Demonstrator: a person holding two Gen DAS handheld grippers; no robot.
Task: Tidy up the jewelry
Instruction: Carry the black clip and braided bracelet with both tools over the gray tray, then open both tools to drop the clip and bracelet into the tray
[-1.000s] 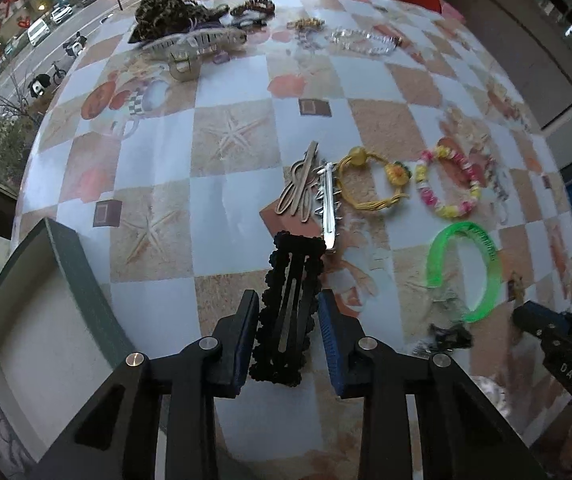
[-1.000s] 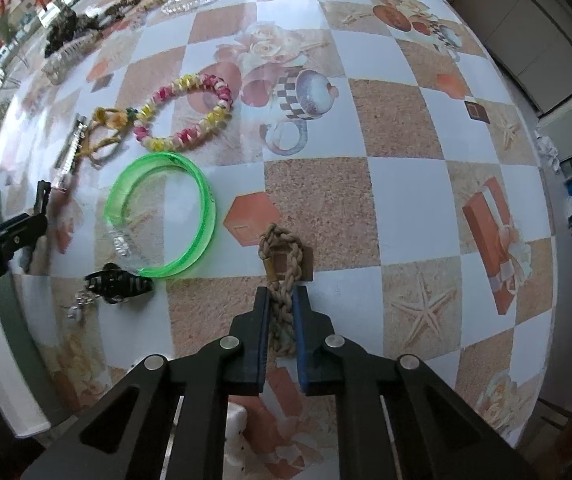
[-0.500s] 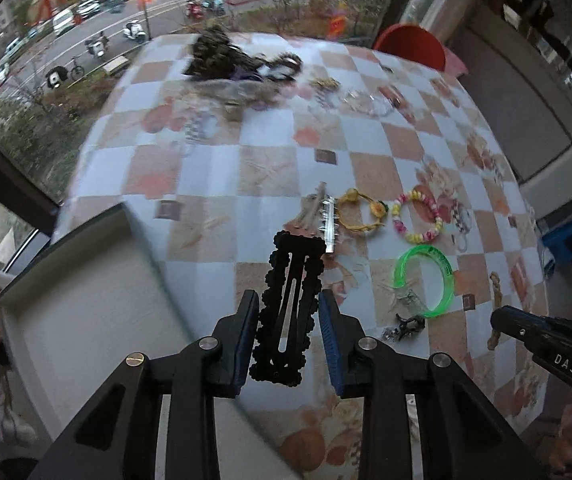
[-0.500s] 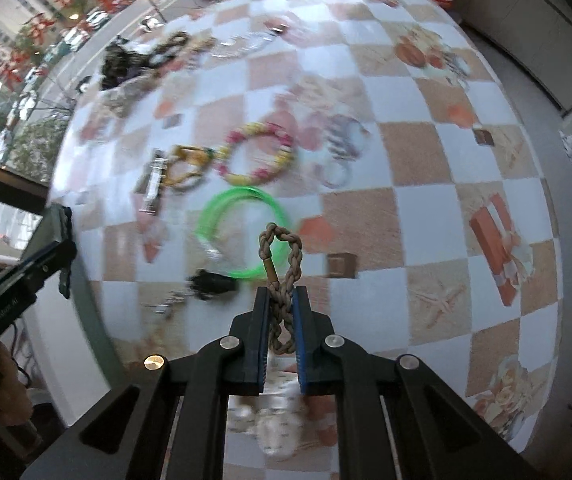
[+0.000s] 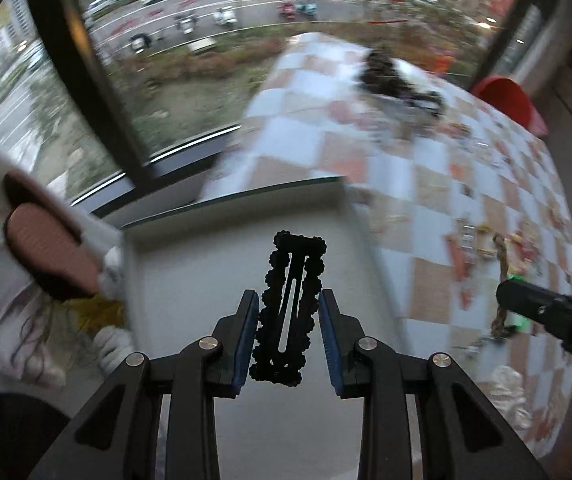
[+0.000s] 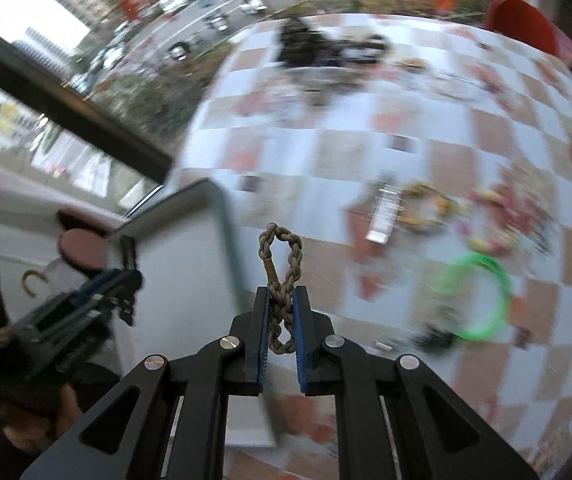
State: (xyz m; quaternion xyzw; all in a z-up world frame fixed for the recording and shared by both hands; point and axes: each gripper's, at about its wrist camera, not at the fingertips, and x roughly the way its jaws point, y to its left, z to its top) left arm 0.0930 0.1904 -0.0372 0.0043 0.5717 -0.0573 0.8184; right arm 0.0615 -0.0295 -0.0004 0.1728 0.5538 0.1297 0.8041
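My left gripper (image 5: 289, 312) is shut on a black scalloped hair clip (image 5: 290, 304) and holds it over the white inside of the open box (image 5: 190, 264). My right gripper (image 6: 281, 308) is shut on a braided tan rope bracelet (image 6: 282, 276) and holds it above the table next to the box's edge (image 6: 226, 220). The right gripper also shows at the right of the left wrist view (image 5: 545, 312) with the bracelet (image 5: 501, 280) hanging from it. The left gripper shows in the right wrist view (image 6: 126, 280) over the box.
On the checked tablecloth (image 6: 445, 140) lie a green bangle (image 6: 481, 296), a yellow bracelet (image 6: 425, 208), a pink bead bracelet (image 6: 501, 220) and a silver clip (image 6: 385, 216). A dark pile of hair accessories (image 6: 309, 48) sits at the far edge. A window is beyond.
Both grippers have swung left with their items. The left one moved from above the table to over the open box; the right one has come up beside the box's edge.
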